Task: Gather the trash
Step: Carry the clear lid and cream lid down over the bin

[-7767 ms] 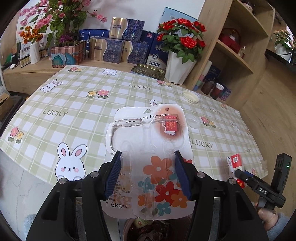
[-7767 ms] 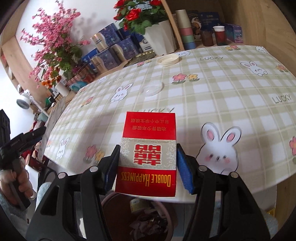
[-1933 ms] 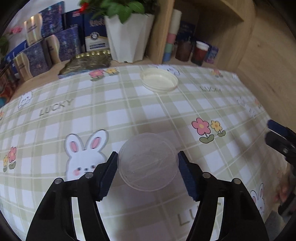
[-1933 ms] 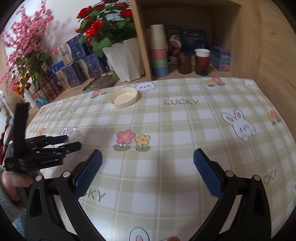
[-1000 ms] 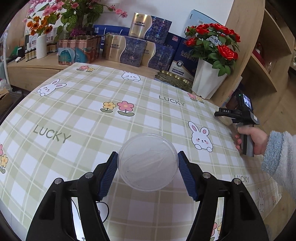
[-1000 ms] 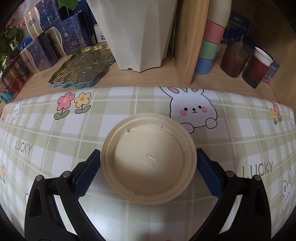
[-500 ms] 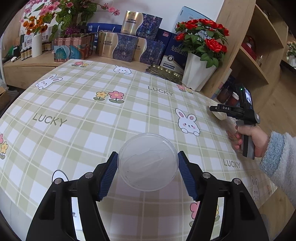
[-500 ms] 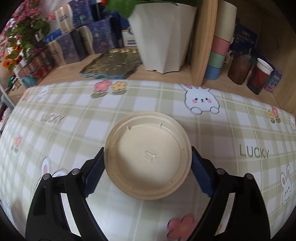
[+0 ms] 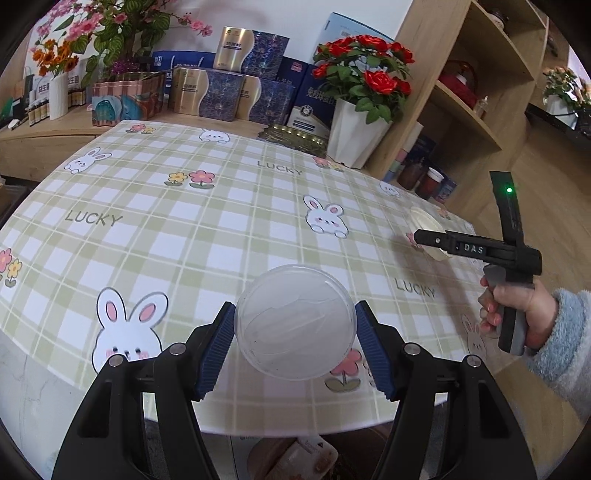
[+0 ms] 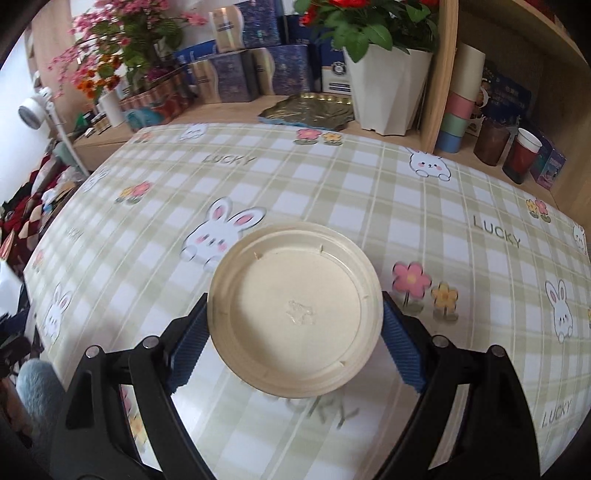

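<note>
The right gripper [image 10: 293, 338] had just closed its jaws on the cream plastic lid [image 10: 293, 310] and lifted it clear of the checked tablecloth [image 10: 332, 177], so both pieces were ready for the bin [image 9: 291, 458]. The left gripper [image 9: 295, 341] stayed clamped on the clear round lid [image 9: 295, 321], thin and translucent, above the table's near edge.

table [image 9: 155, 229] under a green checked cloth with rabbits, flowers and "lucky". behind the table, a wooden ledge [image 9: 48, 129] with boxes [image 9: 221, 92] and a white rose pot [image 9: 354, 136]; right of it, wooden shelves [image 9: 476, 122]. white wall [image 9: 295, 18] above.
</note>
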`<state>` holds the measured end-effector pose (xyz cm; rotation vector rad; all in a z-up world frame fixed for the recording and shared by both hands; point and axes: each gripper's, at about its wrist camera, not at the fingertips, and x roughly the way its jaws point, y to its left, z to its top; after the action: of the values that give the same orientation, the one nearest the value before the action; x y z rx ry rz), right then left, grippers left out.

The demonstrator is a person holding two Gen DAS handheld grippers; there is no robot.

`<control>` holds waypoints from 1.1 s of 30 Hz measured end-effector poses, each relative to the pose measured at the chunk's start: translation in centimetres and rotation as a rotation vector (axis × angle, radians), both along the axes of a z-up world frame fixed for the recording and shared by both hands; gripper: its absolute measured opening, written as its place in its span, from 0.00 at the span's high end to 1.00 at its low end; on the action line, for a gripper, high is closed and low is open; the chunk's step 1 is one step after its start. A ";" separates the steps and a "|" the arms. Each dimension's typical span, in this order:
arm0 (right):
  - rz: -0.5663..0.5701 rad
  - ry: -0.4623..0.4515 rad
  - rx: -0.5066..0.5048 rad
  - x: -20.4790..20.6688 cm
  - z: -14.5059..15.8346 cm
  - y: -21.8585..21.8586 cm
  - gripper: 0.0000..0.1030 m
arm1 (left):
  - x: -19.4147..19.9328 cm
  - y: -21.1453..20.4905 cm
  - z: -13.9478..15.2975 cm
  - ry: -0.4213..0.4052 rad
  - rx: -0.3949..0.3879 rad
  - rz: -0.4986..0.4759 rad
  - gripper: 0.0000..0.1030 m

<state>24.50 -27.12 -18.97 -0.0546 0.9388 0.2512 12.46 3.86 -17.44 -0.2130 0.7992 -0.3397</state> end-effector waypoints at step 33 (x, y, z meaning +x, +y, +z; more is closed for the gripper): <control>0.105 0.091 0.080 -26.5 -2.5 4.7 0.17 | -12.6 -1.3 3.6 -0.091 0.005 -0.141 0.38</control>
<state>-2.00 -22.38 -21.49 -0.0185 1.0168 0.3908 -0.16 2.58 -13.88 -0.1355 0.7269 -0.4773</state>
